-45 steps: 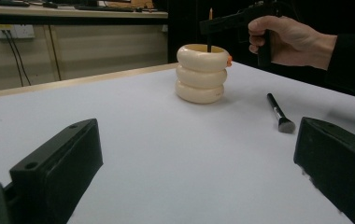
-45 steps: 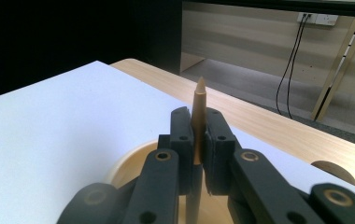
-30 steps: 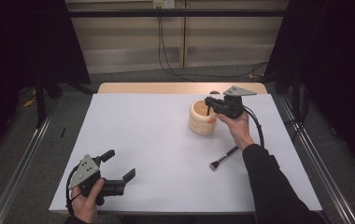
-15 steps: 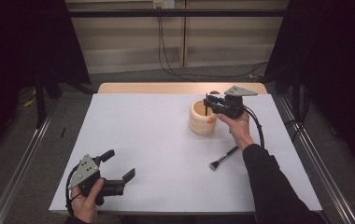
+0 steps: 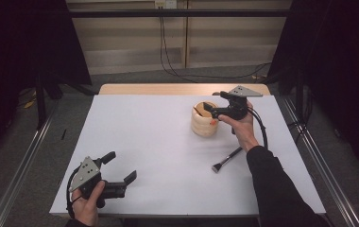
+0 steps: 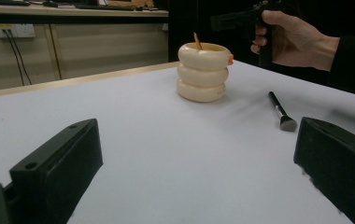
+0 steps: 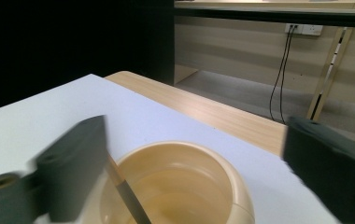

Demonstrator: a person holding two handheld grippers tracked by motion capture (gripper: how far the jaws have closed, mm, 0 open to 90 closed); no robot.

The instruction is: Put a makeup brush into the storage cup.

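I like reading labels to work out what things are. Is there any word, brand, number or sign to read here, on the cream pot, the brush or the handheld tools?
None can be read.
Cream ringed pot: plain, no print.
Black brush lying on the table: no lettering can be made out, too small to tell.
Left gripper and right gripper: no marking legible.
Wall socket plate: blank as far as it shows.
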